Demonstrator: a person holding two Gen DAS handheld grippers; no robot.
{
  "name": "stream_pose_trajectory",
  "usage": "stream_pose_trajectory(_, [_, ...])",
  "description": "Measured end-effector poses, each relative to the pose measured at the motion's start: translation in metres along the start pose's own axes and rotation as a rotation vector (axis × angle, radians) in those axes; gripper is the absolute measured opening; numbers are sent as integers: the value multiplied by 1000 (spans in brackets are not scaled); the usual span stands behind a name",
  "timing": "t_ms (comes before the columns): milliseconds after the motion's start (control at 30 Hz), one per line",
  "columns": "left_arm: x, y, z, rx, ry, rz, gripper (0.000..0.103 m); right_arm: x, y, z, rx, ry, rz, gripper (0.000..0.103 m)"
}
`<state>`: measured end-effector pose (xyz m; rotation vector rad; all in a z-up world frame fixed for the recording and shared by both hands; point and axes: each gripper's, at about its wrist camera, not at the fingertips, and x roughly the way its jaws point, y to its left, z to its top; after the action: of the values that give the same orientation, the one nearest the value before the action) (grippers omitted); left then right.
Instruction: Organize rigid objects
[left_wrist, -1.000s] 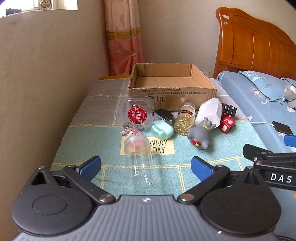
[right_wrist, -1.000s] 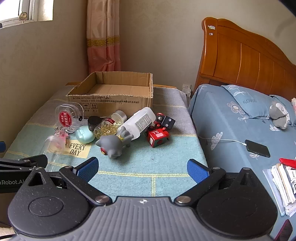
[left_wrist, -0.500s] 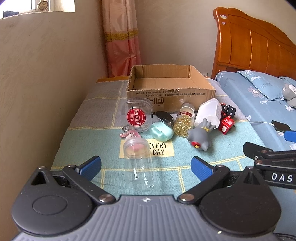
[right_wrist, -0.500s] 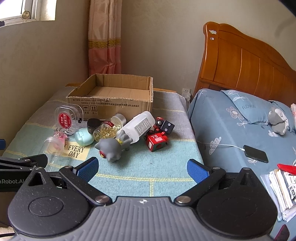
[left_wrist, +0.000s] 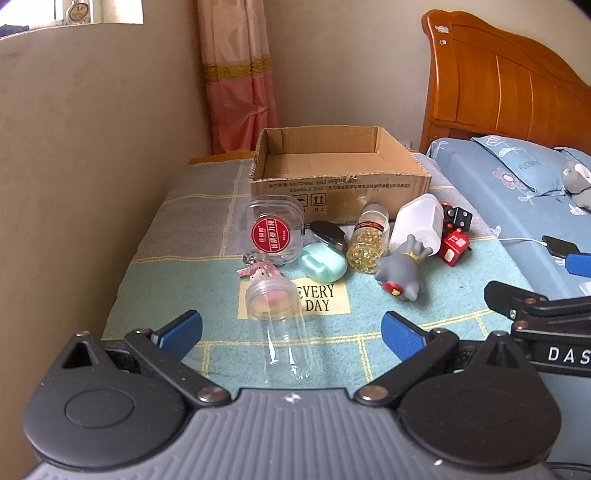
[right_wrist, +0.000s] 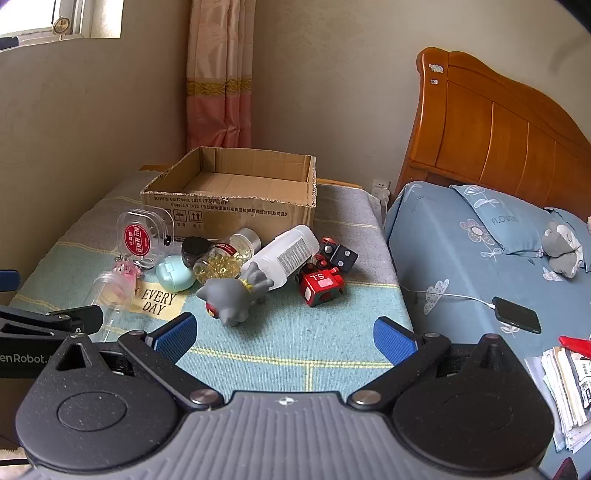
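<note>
An open cardboard box (left_wrist: 340, 173) (right_wrist: 236, 192) stands at the back of the cloth-covered table (left_wrist: 177, 280). In front of it lie a clear case with a red label (left_wrist: 275, 230) (right_wrist: 142, 232), a mint case (left_wrist: 323, 262) (right_wrist: 174, 272), a jar of yellow capsules (left_wrist: 369, 240) (right_wrist: 225, 254), a white bottle (left_wrist: 419, 221) (right_wrist: 288, 254), a grey toy (left_wrist: 402, 267) (right_wrist: 234, 293), red and black toy blocks (left_wrist: 455, 236) (right_wrist: 325, 280) and a clear tube (left_wrist: 280, 325) (right_wrist: 110, 295). My left gripper (left_wrist: 291, 332) is open just short of the tube. My right gripper (right_wrist: 283, 338) is open, short of the grey toy.
A wall (left_wrist: 92, 166) borders the table on the left. A bed with a blue sheet (right_wrist: 461, 266), a wooden headboard (right_wrist: 498, 129), a phone on a cable (right_wrist: 517, 314) and a stack of papers (right_wrist: 565, 387) lies to the right. A curtain (left_wrist: 240, 81) hangs behind the box.
Both grippers have shifted slightly, and the right view now looks a little higher and closer to the pile. Nothing on the table has moved and both grippers stay open.
</note>
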<state>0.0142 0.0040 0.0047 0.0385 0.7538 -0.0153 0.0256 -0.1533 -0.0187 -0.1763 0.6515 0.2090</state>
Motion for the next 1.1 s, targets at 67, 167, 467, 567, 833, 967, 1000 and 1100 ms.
stream_pose_trajectory(67, [2, 0, 1, 9, 3, -10, 102, 1, -1, 0, 2, -1, 6, 103])
stream_pose_trajectory(167, [7, 0, 1, 23, 6, -22, 102, 4, -3, 0, 2, -1, 18, 103])
stream_pose_trajectory(467, [24, 6, -4, 91, 9, -88, 102, 22, -4, -6, -35, -3, 86, 103])
stream_pose_trajectory(567, [33, 10, -7, 122, 24, -104, 102, 31, -6, -9, -57, 5, 117, 103])
stream_pose_trajectory(833, [68, 25, -23, 119, 109, -134, 102, 61, -13, -22, -77, 56, 156, 103])
stream_pose_trajectory(967, [81, 28, -30, 115, 150, -136, 102, 75, -12, -30, -84, 91, 163, 103])
stream_pose_trajectory(1000, [82, 29, -31, 116, 151, -139, 102, 77, -12, -31, -85, 97, 168, 103])
stream_pose_trajectory(1100, [84, 31, -33, 124, 152, -145, 102, 84, -8, -34, -98, 109, 186, 103])
